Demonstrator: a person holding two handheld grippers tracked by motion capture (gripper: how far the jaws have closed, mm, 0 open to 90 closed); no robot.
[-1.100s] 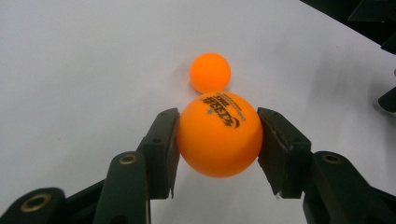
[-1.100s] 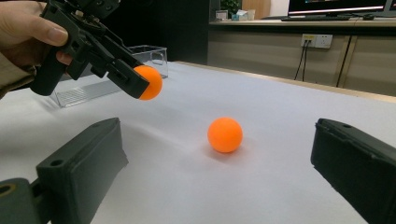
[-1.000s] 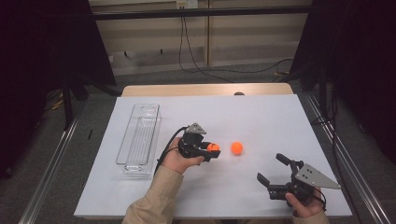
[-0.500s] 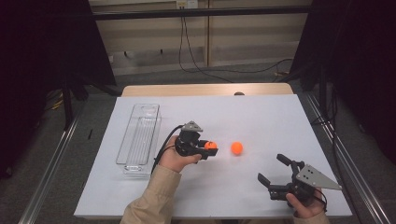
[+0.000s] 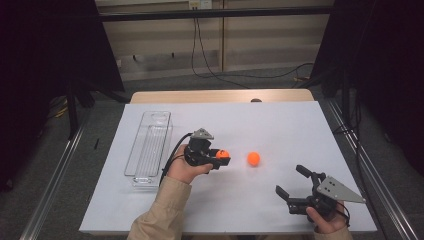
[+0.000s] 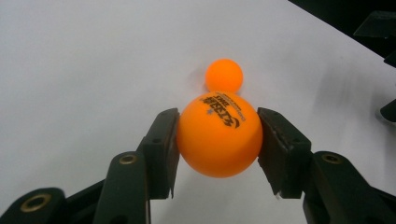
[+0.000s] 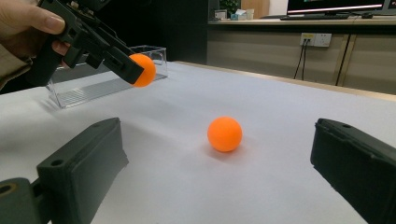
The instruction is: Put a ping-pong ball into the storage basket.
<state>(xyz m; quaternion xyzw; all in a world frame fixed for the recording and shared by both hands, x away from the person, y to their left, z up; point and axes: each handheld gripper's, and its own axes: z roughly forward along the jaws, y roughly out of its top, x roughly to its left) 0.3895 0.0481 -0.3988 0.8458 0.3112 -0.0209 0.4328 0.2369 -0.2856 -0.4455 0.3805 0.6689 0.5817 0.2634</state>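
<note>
My left gripper is shut on an orange ping-pong ball with black print, held a little above the white table. The same held ball appears at the upper left of the right gripper view. A second orange ball lies on the table just right of the held one, also seen as the farther ball and the loose ball. My right gripper stands open near the front right of the table, its jaws wide apart and pointing at the loose ball from a short way off.
A clear plastic tray lies along the left side of the white table sheet, close behind the left hand. A wooden strip runs along the far edge, and metal rails flank the table.
The left gripper with its ball has drifted slightly left and toward the front, away from the loose ball. The right gripper has stayed put.
</note>
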